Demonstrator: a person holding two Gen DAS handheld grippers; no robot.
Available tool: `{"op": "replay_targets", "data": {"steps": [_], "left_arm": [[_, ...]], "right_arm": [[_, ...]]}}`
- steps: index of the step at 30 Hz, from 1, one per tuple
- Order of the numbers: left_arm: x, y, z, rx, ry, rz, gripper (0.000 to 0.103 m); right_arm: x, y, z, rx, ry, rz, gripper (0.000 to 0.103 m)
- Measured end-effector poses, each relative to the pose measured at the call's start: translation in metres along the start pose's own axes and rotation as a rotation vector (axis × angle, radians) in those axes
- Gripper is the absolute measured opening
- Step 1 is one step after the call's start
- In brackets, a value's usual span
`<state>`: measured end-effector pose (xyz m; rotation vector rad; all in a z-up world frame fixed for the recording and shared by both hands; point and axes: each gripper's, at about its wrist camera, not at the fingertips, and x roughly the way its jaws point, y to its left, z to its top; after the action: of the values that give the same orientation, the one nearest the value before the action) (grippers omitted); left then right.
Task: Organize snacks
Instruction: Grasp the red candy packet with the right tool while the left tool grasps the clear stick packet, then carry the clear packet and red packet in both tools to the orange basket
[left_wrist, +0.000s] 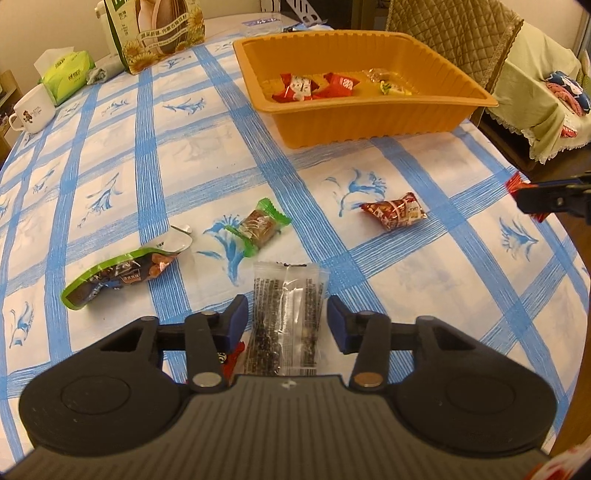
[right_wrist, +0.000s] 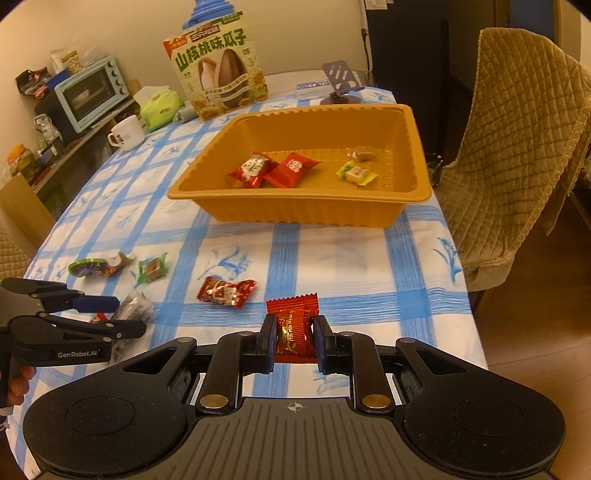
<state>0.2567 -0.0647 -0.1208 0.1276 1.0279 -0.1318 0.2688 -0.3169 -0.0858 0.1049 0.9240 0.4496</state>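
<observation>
An orange tray (left_wrist: 369, 122) (right_wrist: 295, 210) at the far side of the table holds several wrapped snacks. My left gripper (left_wrist: 287, 319) is open, its jaws on either side of a clear packet of dark snack (left_wrist: 284, 317) lying on the cloth; it also shows in the right wrist view (right_wrist: 133, 308). My right gripper (right_wrist: 293, 338) is shut on a red candy packet (right_wrist: 293, 328). Loose on the table are a green-wrapped brown candy (left_wrist: 258, 226) (right_wrist: 153, 269), a green bag of nuts (left_wrist: 118, 277) (right_wrist: 96, 266) and a red candy (left_wrist: 395, 211) (right_wrist: 225, 291).
A sunflower-seed bag (right_wrist: 218, 74), a green tissue pack (right_wrist: 160, 107) and a white mug (right_wrist: 127, 133) stand at the table's back left. A padded chair (right_wrist: 517, 147) is at the right. A small red wrapper (left_wrist: 229, 360) lies under my left finger.
</observation>
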Motion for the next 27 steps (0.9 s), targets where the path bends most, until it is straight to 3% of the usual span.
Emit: {"op": "replay_targets", "data": {"steps": [7,16,27], "left_arm": [[-0.002,-0.002,0.0,-0.013,-0.007,0.013,0.033],[-0.039,-0.002,0.008,-0.067,-0.095,0.009,0.033],[-0.079,-0.017,0.062,-0.065,-0.232,-0.033,0.033]], "right_arm": [[0.001,-0.008,0.004,-0.004,0.001,0.008,0.021],[-0.004,-0.016,0.015,-0.016,-0.021,0.041,0.021],[-0.015,-0.024,0.047,-0.053,-0.084,0.116,0.021]]}}
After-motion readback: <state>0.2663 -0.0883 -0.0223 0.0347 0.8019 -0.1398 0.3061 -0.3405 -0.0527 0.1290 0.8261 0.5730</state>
